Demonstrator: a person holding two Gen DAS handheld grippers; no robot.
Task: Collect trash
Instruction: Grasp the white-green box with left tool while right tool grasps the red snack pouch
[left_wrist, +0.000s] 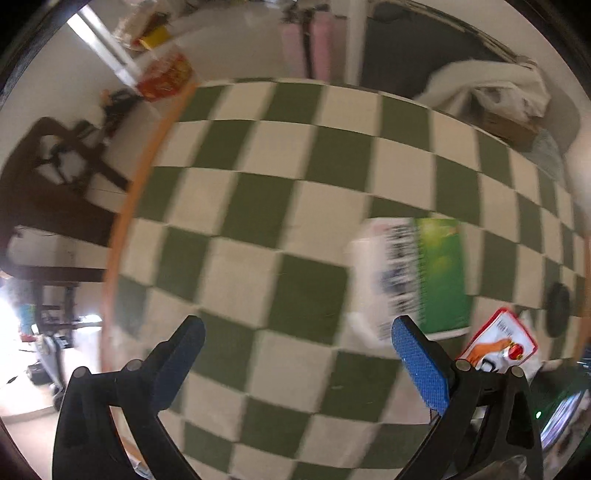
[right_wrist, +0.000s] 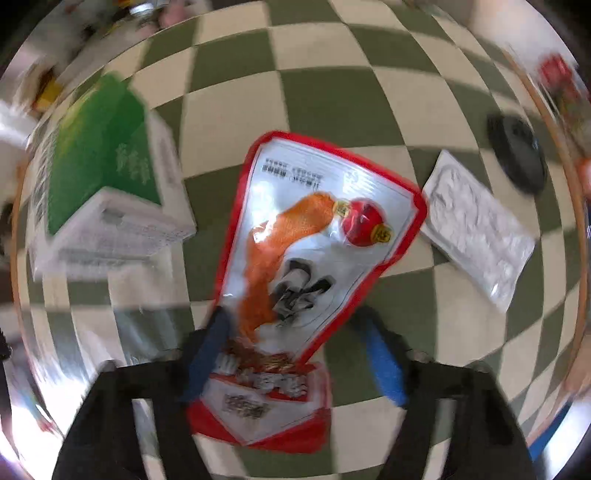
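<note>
Left hand-held gripper (left_wrist: 299, 354): jaws spread wide, nothing between them, held above the checked green-and-cream cloth on the counter (left_wrist: 258, 166). A green-and-white box (left_wrist: 417, 273) is seen ahead of its right finger, blurred. The red-edged snack wrapper (left_wrist: 498, 343) shows just behind that finger at the right edge of the view.

Right hand-held gripper (right_wrist: 295, 350): jaws apart, with the snack wrapper (right_wrist: 317, 236) lying flat on the cloth between the blue pads (right_wrist: 384, 365). The wrapper's near end sits low in the gap; the left pad is at or over the wrapper's left edge, contact cannot be confirmed because of blur. The right pad is clear of it.

The box (right_wrist: 99, 177) is seen left of the wrapper, apart from it. A clear plastic tray (right_wrist: 476, 225) lies just right of the wrapper's upper corner. A dark round disc (right_wrist: 517, 155) sits beyond the tray, near the counter's orange rim.
</note>
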